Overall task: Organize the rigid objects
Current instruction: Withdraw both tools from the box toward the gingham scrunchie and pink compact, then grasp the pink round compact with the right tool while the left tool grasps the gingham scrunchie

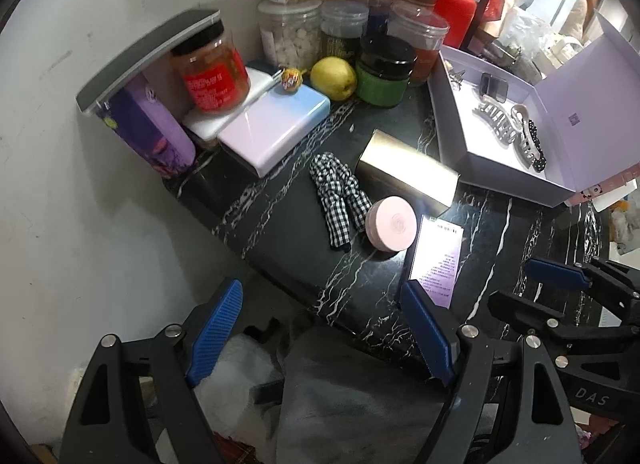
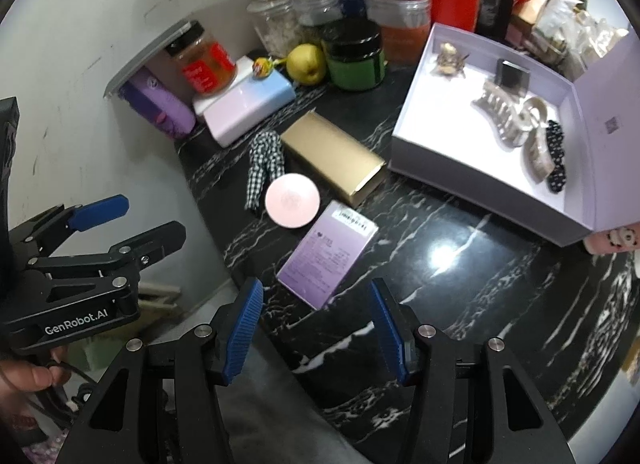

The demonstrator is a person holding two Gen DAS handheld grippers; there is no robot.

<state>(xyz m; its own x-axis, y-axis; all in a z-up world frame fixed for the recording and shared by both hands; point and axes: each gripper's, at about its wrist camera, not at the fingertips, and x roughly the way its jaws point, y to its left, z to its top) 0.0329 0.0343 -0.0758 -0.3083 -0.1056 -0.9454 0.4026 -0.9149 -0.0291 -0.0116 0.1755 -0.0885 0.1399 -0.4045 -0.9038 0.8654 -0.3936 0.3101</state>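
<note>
On the black marble counter (image 2: 460,296) lie a gold box (image 2: 334,158), a round pink tin (image 2: 292,200), a purple printed box (image 2: 326,256) and a black-and-white checked hair tie (image 2: 264,160). The left wrist view shows the same gold box (image 1: 404,172), pink tin (image 1: 390,228), purple box (image 1: 436,260) and hair tie (image 1: 340,192). An open lavender box (image 2: 472,192) at the right holds hair claws (image 2: 504,112). My right gripper (image 2: 316,328) hovers open just short of the purple box. My left gripper (image 1: 322,332) hangs open over the counter's near-left edge, gripping nothing.
Jars (image 1: 292,32), a yellow fruit (image 1: 332,78), a lollipop (image 1: 290,80) and a pastel slab (image 1: 272,132) crowd the back by the white wall (image 1: 80,184). A hand (image 2: 28,376) holds the left gripper (image 2: 154,218). The right gripper (image 1: 512,282) shows at the left view's lower right.
</note>
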